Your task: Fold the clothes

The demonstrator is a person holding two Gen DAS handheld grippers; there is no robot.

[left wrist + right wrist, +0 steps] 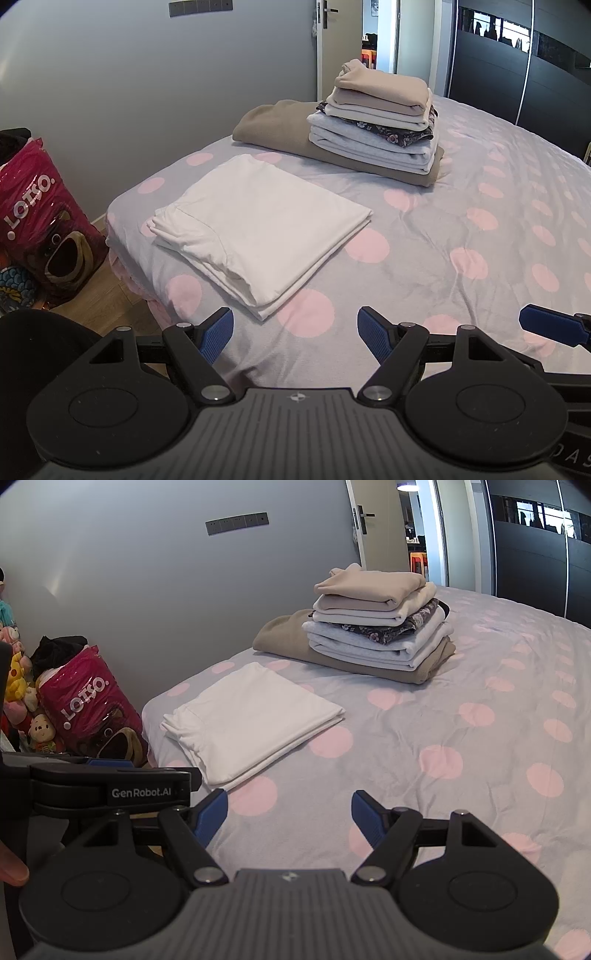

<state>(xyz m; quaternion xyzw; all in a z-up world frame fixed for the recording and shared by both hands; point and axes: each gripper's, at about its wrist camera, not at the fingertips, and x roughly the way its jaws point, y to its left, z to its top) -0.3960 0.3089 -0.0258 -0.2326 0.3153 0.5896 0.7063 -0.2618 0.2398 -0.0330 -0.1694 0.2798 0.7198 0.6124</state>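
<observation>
A folded white garment [258,225] [251,720] lies flat near the left corner of the bed. Behind it stands a stack of folded clothes [376,118] [376,624], beige on top, resting on a wide tan piece. My left gripper [295,328] hovers open over the bedspread just short of the white garment, nothing between its blue fingers. My right gripper [288,812] is open too, empty, to the right of the left one. One of its blue fingers [554,325] shows at the right edge of the left wrist view. The left gripper's body [110,790] shows at the left of the right wrist view.
The bed [461,221] [461,701] has a grey cover with pink dots. On the floor to the left stand a pink "LOTSO" bag [40,206] [88,701] and plush toys [22,694]. A grey wall, an open door [380,528] and a dark wardrobe [535,546] lie behind.
</observation>
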